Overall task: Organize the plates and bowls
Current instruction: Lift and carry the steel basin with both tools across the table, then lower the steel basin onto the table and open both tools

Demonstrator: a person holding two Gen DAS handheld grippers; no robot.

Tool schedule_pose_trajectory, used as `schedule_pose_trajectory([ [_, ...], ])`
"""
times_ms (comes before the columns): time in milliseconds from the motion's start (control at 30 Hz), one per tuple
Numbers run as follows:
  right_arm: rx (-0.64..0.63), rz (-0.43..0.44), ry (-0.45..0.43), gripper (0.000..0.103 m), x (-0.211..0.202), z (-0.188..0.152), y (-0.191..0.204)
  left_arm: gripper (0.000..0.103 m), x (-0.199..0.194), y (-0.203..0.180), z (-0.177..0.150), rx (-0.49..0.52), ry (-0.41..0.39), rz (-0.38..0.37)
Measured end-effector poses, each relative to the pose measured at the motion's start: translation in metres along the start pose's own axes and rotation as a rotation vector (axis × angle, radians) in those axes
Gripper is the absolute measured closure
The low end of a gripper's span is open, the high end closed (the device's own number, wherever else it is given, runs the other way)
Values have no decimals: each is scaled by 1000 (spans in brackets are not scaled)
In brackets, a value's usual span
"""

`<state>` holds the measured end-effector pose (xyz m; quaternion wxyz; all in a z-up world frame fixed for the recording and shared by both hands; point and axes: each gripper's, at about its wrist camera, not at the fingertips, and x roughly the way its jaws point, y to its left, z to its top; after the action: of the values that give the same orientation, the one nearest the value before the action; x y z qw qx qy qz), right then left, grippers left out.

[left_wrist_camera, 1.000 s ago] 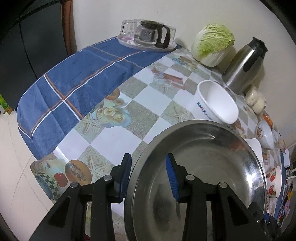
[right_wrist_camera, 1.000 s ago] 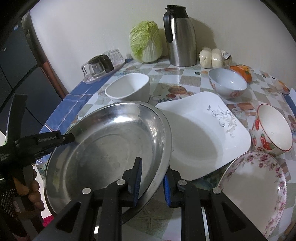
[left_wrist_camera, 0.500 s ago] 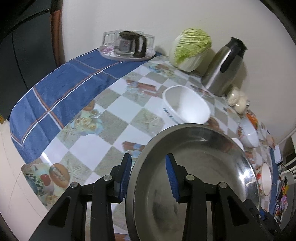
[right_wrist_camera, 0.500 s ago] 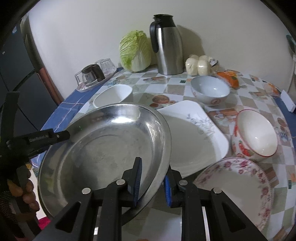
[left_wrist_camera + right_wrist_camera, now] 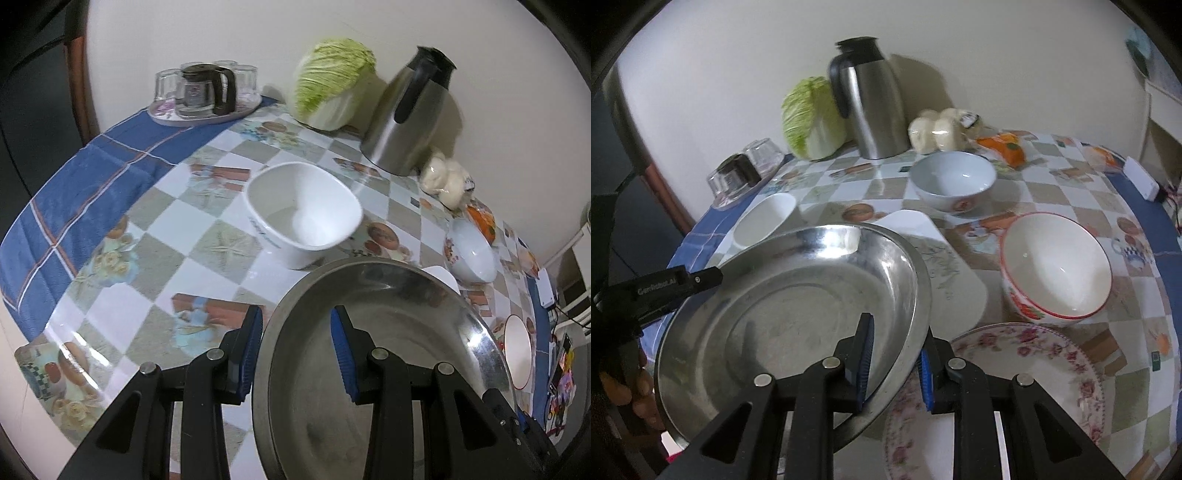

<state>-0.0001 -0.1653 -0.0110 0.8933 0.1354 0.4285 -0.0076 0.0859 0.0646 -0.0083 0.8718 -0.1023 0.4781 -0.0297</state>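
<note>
Both grippers hold a large steel plate [image 5: 388, 369] by opposite rims, lifted above the table. My left gripper [image 5: 295, 350] is shut on its left rim. My right gripper [image 5: 895, 363] is shut on its right rim [image 5: 798, 317]. Under the plate lies a white square plate [image 5: 942, 273]. A white square bowl [image 5: 303, 210] stands beyond, and shows in the right wrist view [image 5: 764, 221]. A red-rimmed bowl [image 5: 1056, 266], a pale blue bowl [image 5: 953, 181] and a floral plate [image 5: 1015, 398] stand to the right.
At the back stand a steel thermos [image 5: 868, 99], a cabbage [image 5: 809, 118], a tray with a glass pot and cups [image 5: 203, 96], buns [image 5: 942, 129] and an orange packet [image 5: 1004, 146]. A blue cloth [image 5: 74, 184] covers the table's left edge.
The steel plate, held by both grippers, has moved right and forward over the white square plate. Both views have swung right; the square plate is more covered.
</note>
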Motion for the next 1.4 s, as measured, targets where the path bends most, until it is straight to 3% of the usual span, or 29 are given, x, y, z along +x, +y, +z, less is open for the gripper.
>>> schedule_pose_trajectory([
  [500, 123, -25, 14, 79, 17, 11, -45, 63, 26, -45, 8, 77, 39, -28],
  [1400, 134, -72, -28, 79, 36, 26, -50, 63, 43, -58, 33, 73, 9, -82],
])
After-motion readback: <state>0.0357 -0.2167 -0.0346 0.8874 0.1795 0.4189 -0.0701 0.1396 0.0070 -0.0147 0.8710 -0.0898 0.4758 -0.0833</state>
